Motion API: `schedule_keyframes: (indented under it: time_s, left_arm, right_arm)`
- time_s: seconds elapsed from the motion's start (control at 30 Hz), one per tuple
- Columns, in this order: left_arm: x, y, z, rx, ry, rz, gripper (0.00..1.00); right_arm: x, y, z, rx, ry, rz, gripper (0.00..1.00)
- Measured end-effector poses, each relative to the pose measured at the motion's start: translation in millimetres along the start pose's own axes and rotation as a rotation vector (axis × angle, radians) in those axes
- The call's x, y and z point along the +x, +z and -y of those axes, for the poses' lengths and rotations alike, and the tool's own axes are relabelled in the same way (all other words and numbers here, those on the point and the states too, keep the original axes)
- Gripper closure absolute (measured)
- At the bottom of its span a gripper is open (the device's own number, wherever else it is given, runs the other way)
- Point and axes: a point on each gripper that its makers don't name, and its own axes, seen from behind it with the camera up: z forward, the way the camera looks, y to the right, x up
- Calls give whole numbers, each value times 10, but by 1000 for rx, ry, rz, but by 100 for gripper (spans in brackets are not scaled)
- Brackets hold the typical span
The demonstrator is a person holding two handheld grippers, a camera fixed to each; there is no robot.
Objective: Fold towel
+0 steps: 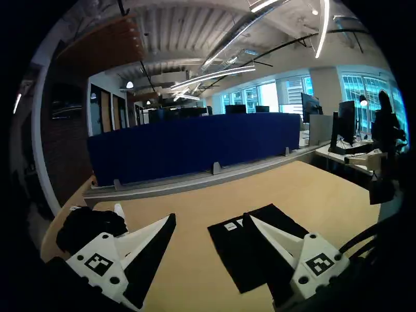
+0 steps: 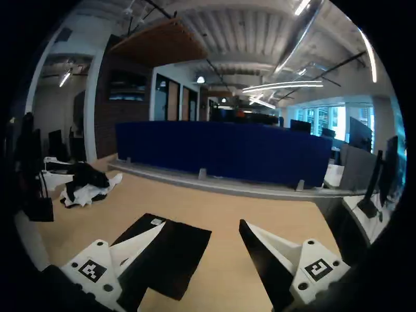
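— Item one, the task piece?
— Flat black rectangular towel (image 1: pixel 231 249) on pale wooden table top (image 1: pixel 312 192), small white tag (image 1: pixel 230 225) at the far edge. In left gripper view, right-hand part hidden behind a white finger (image 1: pixel 275 236); number of folds not readable.

— Same piece, right gripper view?
— Lower left on the table, near corner covered by a finger (image 2: pixel 135 242), tag just beside that fingertip.

— Left gripper (image 1: pixel 208 217)?
— Fingers spread wide, nothing between them. Contact with towel not determinable.

— Right gripper (image 2: pixel 203 223)?
— Wide apart as well, nothing held, bare table showing in the gap.

— Remaining stock?
— Crumpled black-and-white cloth heap (image 1: pixel 88 226) at the table's left end, well apart from the towel; piece count unclear, lower part cut off by the gripper body. Long blue fabric partition (image 1: pixel 197 145) along the far table edge. Dark silhouette of a person (image 1: pixel 385 119) at far right, detail lost against bright windows.
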Motion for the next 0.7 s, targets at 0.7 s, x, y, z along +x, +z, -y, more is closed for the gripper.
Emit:
schedule_keyframes:
  time_s: [0.7]
  left_arm:
    - [-621,31,-364,-146,28,177,5]
  right_arm:
    - [-486,70,409,159,-82,181,0]
